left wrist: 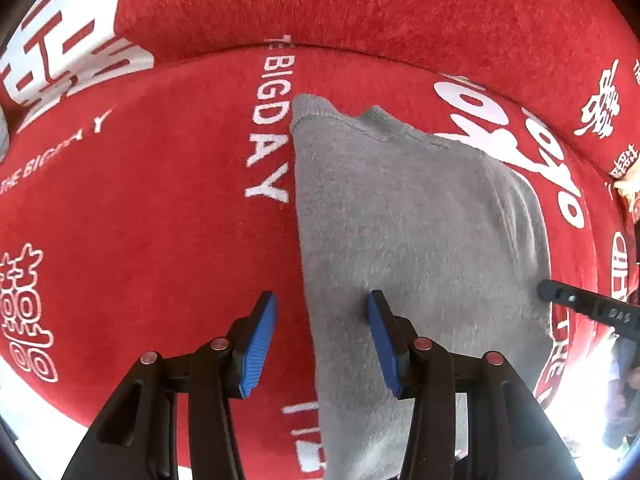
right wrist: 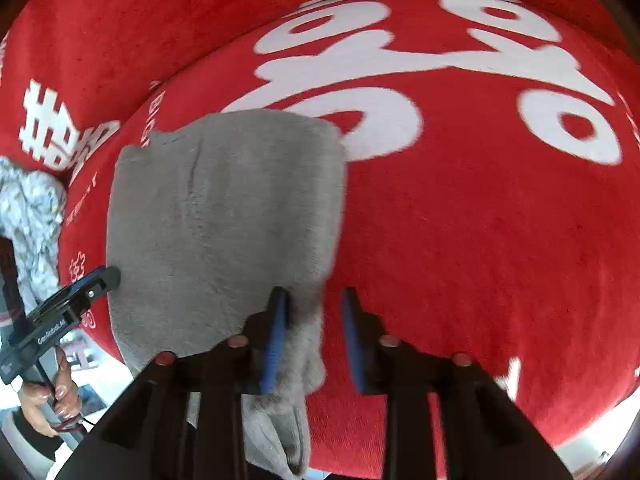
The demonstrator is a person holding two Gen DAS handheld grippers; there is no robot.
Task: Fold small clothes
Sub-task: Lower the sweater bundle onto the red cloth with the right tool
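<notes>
1. Your work surface is a red plush cover (left wrist: 160,220) with white lettering and white symbols; it spreads under everything, and a raised red cushion edge (left wrist: 380,12) runs along its far side. No container shows in either view.
2. One grey knit garment (left wrist: 400,220) lies flat on the red cover, folded into a long shape, its ribbed hem at the far end beside the words "BIG DAY".
3. One pale patterned cloth (right wrist: 32,208) lies bunched at the left edge of the right wrist view, apart from the grey garment.
4. Your left gripper (left wrist: 322,340) hangs over the near left edge of the grey garment, its blue pads standing apart, one pad over red cover and one over grey cloth, gripping nothing.
5. Your right gripper (right wrist: 314,340) has its jaws part-way apart at the garment's right edge; a fold of the grey cloth lies against the left pad and hangs down between the fingers, while the right pad stands clear of it.
6. One hand (right wrist: 52,400) shows, holding the left gripper's handle.
</notes>
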